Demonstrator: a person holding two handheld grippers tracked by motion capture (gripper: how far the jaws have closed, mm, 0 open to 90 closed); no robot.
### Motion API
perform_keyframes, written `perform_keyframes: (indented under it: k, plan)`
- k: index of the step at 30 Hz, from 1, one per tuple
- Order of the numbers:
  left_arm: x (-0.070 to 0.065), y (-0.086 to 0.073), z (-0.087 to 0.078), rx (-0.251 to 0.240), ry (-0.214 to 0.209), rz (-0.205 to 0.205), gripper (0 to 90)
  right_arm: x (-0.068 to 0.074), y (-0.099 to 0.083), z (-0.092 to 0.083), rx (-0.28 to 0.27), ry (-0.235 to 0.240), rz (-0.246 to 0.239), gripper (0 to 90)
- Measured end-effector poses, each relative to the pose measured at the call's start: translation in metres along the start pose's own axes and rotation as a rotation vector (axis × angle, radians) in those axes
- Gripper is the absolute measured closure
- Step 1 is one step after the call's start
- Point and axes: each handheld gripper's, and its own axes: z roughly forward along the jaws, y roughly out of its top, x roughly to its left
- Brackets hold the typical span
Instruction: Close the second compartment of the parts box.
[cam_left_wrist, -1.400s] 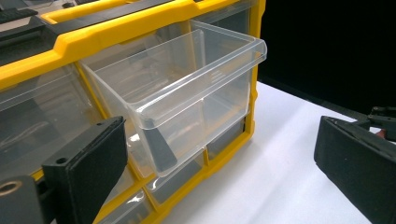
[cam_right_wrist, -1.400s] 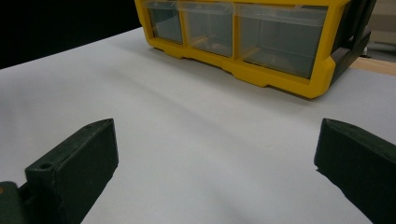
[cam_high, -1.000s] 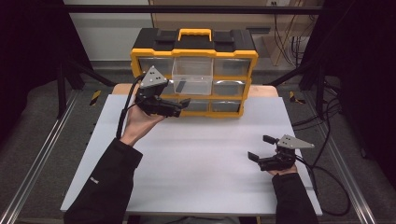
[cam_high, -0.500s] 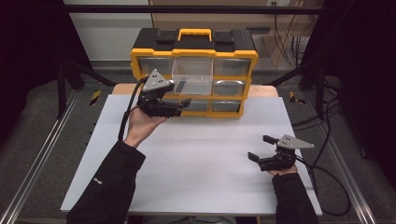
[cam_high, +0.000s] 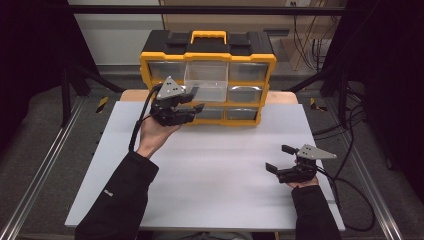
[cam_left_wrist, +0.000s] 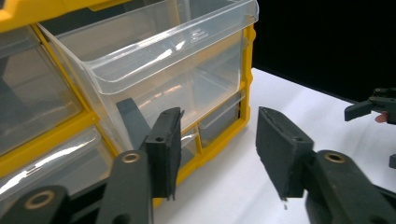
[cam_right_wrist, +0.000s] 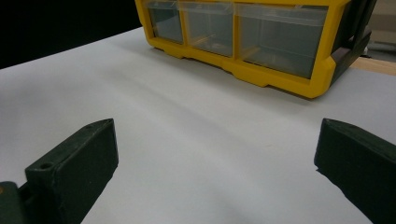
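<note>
Jaws of the left gripper (cam_left_wrist: 217, 156) have just been closing and now stand partly apart, with nothing pressed between the pads; they sit just in front of a clear drawer (cam_left_wrist: 154, 60) pulled out of a yellow organiser (cam_high: 207, 77), one black finger (cam_left_wrist: 163, 149) low against the drawer's front corner, though contact cannot be confirmed. In the high view the left gripper (cam_high: 192, 107) points across the organiser's front, level with its lower drawer rows, while the clear drawer (cam_high: 206, 82) juts forward from the middle of the cabinet. The left hand (cam_high: 155, 132) holds the tool from below, palm up and wrist raised, the dark-sleeved forearm running back to the near left edge of the tabletop (cam_high: 210, 180). A black cable loops down from the gripper beside the wrist.

Jaws of the right gripper (cam_right_wrist: 215, 158) are spread wide over bare white surface, holding nothing. It rests low near the right edge of the tabletop (cam_right_wrist: 187, 140), well apart from the organiser (cam_right_wrist: 247, 42), aimed toward the table's middle, its grey plate on top and the right hand (cam_high: 300, 180) behind it.

White board covers the tabletop, with a wooden strip showing at the far edge behind the organiser. Metal rails flank both sides, grey floor lies beyond, and loose cables run along the right.
</note>
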Motion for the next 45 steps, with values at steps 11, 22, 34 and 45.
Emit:
perform_keyframes:
  k: [11, 22, 34, 45]
  plan:
    - [0.006, -0.002, 0.003, -0.012, -0.002, -0.019, 69.0, 0.000, 0.000, 0.000, 0.000, 0.002, 0.000, 0.3]
    - [0.011, -0.001, 0.007, -0.012, 0.018, -0.016, 77.7, 0.000, 0.000, 0.000, -0.001, 0.001, -0.002, 0.3]
    - [0.015, 0.000, 0.012, -0.017, 0.021, -0.023, 87.0, 0.000, 0.000, 0.000, -0.001, 0.000, 0.000, 0.3]
    - [0.014, 0.001, 0.017, -0.014, 0.036, 0.003, 89.0, 0.000, 0.000, 0.000, 0.002, -0.001, -0.002, 0.3]
